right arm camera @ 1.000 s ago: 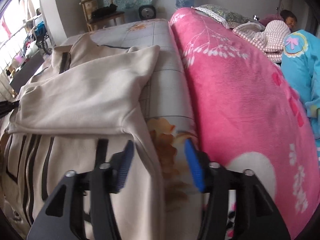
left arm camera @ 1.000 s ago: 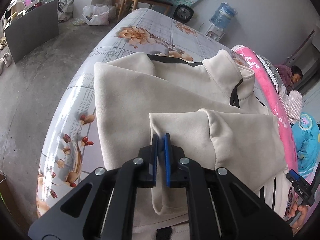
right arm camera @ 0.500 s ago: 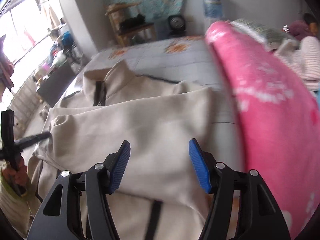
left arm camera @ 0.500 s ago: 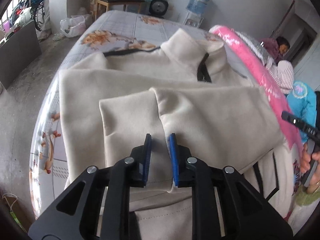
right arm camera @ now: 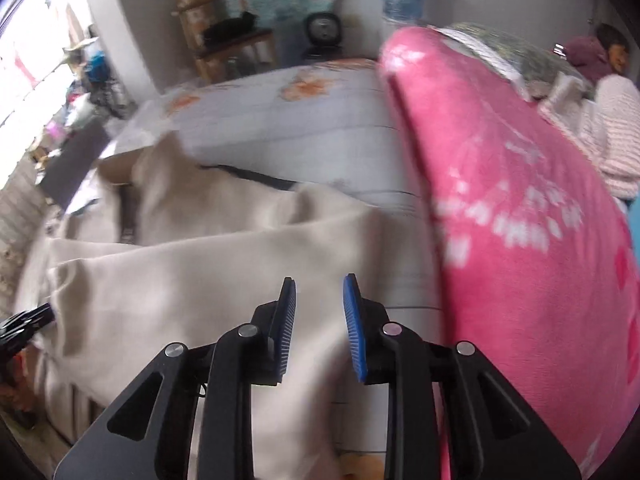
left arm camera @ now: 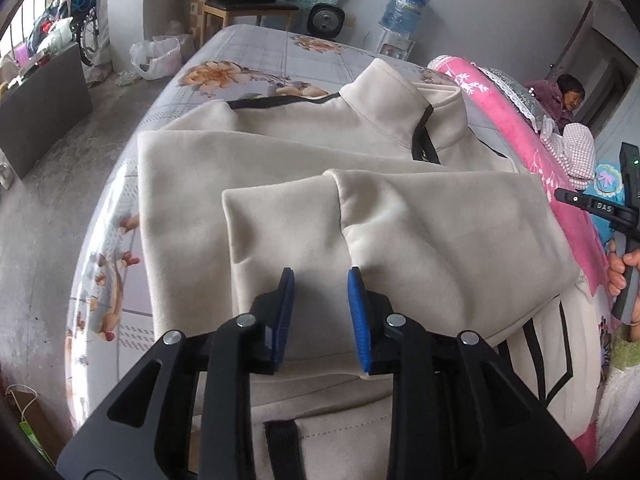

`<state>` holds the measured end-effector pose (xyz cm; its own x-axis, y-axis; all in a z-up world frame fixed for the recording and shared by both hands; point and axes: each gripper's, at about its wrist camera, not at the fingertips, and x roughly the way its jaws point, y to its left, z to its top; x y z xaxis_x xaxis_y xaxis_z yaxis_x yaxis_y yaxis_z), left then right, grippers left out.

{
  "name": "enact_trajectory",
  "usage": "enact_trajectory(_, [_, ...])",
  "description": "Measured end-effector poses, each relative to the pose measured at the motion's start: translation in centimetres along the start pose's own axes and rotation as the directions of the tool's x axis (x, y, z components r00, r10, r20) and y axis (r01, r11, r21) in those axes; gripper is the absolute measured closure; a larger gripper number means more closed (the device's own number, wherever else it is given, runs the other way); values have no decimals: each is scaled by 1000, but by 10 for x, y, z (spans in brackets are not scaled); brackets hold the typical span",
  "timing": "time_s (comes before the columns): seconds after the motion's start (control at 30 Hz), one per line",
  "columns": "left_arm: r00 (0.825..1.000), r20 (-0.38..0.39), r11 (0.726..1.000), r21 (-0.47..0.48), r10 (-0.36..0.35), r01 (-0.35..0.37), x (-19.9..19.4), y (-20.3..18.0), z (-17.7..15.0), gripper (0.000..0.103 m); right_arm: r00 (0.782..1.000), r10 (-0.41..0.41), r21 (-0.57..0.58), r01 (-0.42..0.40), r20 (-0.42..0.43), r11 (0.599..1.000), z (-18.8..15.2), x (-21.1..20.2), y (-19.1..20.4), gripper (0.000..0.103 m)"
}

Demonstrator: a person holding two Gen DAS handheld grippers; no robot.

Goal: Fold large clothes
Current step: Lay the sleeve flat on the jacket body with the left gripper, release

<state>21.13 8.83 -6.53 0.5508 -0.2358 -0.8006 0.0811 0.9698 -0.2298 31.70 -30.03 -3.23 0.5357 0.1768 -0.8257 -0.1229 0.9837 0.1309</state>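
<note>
Left gripper (left arm camera: 320, 280): jaws apart and opening; blue pads stand clear of the cloth, nothing pinched between them. It hovers over the folded sleeves, pointing down at the garment.
Right gripper (right arm camera: 319, 286): jaws apart but closing; cream cloth lies below and behind the gap, no pad visibly pressing on it. Picture is motion-blurred, so contact cannot be confirmed.
Jacket (left arm camera: 280, 152): large cream garment with black trim, spread flat on the bed, collar toward the far end of the bed, lower body toward the camera.
Sleeves (left arm camera: 440, 216): both folded across the chest; the two cuffs meet near the middle, the right one overlapping the left at a soft ridge just ahead of the left gripper.
Collar (left arm camera: 400, 92): stands up, black zip line running down from it.
Bed sheet (left arm camera: 248, 56): grey grid with orange flowers, visible around the jacket's far and left edges.
Pink blanket (right arm camera: 520, 208): bulky, with white print, lying along the jacket's right side; just beside the right gripper in the right wrist view.
Hand (left arm camera: 624, 276): at the right border of the left wrist view, wrapped round the black handle of the other gripper.
Background: wooden chair (left arm camera: 248, 4), small fan (left arm camera: 328, 20), water bottle (left arm camera: 406, 8) by the far wall; a seated person (left arm camera: 564, 96) beyond the blanket.
</note>
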Motion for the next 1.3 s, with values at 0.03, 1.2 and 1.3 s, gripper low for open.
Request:
enact_trajectory(0.03, [1000,24,1000,6,5,-5,-5,-2,2,73,999,39,-25,-39,1,999,0,-1,14,66])
enact_trajectory(1.2, [999,41,994,104,-19,15,28,-41,40,27,993,117,-191,-117,-11,974,-30,16,104,27])
enact_trajectory(1.3, [997,-4,986,146,77,-76,38,-39,31,25,994,45,-142,-59,-101,988,-42,37,85,25])
